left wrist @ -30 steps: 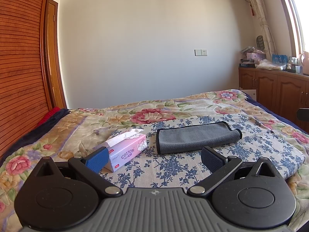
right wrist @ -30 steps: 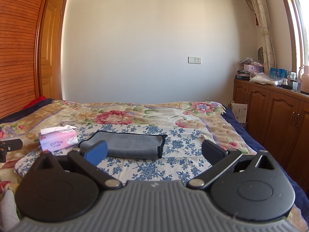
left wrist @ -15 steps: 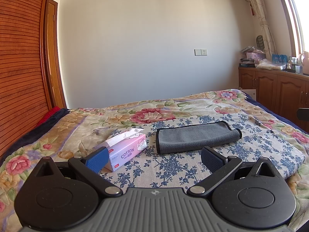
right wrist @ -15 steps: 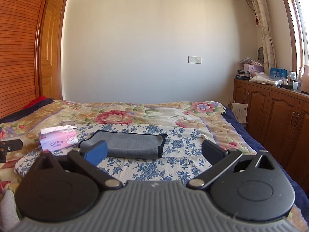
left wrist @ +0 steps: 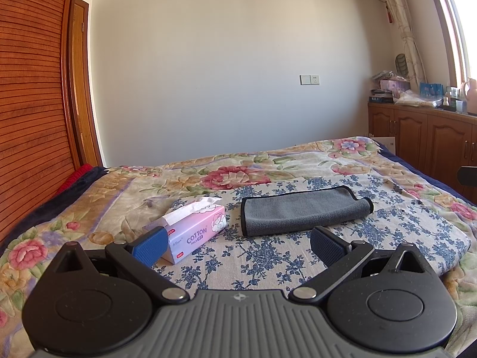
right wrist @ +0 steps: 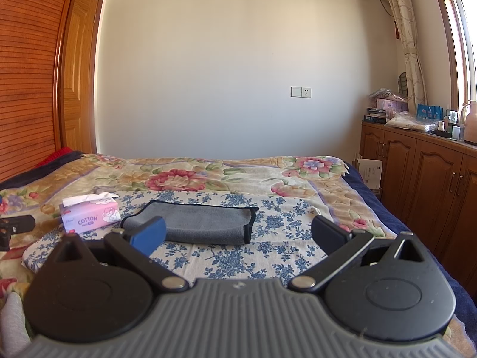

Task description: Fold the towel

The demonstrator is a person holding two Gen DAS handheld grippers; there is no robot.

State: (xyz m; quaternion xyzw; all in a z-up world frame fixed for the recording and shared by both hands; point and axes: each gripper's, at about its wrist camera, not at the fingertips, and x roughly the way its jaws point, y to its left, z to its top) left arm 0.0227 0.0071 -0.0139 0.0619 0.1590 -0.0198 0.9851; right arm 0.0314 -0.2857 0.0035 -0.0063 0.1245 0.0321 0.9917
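Tissue box (left wrist: pixel 195 228): pink, a white tissue poking out the top.
Towel (left wrist: pixel 301 210): grey, folded, on the bed (left wrist: pixel 268 256), just beside the box.
Left claw (left wrist: pixel 237 243): spread apart, empty.
Right claw (right wrist: pixel 238 235): spread apart, empty; its blue finger hides the towel's near corner.

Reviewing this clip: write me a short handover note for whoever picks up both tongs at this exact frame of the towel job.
Left tongs: open, empty, held above the near part of the bed, apart from everything.
Right tongs: open, empty, likewise short of the cloth.
Grey towel: lies on the blue-flowered sheet, already doubled into a long narrow strip with a rolled fold at one end; black edging shows at the other.
Pink tissue box: sits beside the towel, apart from it, on the left tongs' side.
Done: at least one fold appears made.
Left: probably one more fold end to end, if a smaller packet is wanted; nothing is gripped now.
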